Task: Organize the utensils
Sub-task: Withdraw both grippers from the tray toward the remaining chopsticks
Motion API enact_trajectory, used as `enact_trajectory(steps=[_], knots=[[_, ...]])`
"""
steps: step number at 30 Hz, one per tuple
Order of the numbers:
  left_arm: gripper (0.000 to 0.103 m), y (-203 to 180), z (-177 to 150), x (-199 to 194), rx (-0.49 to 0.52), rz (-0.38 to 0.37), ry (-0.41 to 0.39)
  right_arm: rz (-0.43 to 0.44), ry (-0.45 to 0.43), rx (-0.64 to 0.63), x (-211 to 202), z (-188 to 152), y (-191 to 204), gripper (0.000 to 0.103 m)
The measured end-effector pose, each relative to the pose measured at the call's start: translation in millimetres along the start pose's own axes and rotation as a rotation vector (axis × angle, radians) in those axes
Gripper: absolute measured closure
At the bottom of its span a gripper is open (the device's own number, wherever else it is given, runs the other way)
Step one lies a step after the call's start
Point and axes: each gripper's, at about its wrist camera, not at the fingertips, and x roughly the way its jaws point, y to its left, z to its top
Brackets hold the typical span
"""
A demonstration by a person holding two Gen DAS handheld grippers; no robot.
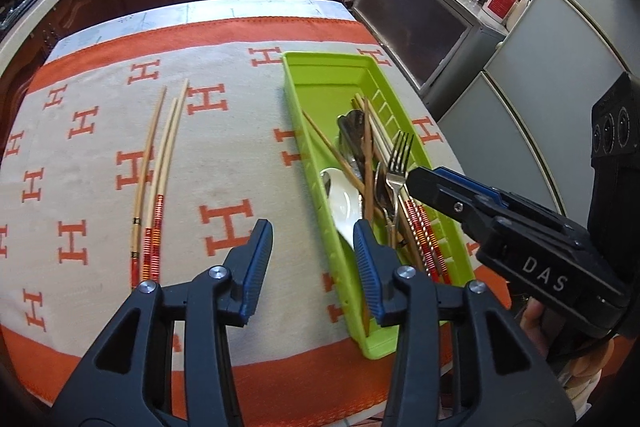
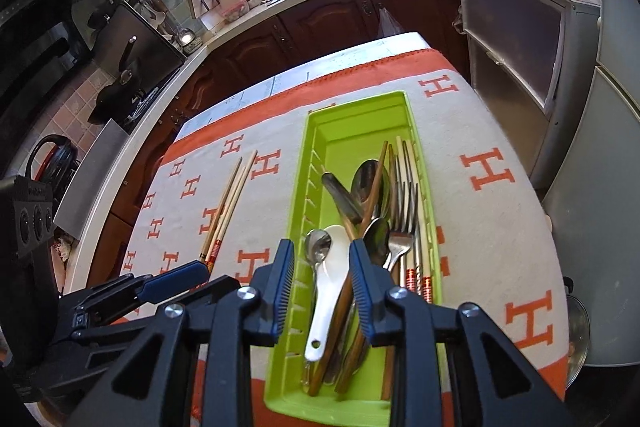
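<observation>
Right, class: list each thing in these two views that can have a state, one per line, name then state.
left hand-held gripper: open, empty, above the cloth.
right hand-held gripper: open, empty, over the tray.
green tray: on the cloth, partly filled, far end bare.
white spoon: lying in the tray.
forks: lying in the tray.
loose chopsticks: on the cloth, outside the tray.
</observation>
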Motion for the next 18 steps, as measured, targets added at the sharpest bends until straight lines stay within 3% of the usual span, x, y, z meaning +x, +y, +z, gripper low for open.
enact_trajectory(steps=[18], knots=[[0.064, 67.7, -25.9, -32.5, -0.064, 0.102, -0.042, 0.059, 0.055, -0.061, 15.4, -14.1, 69.2, 0.075]])
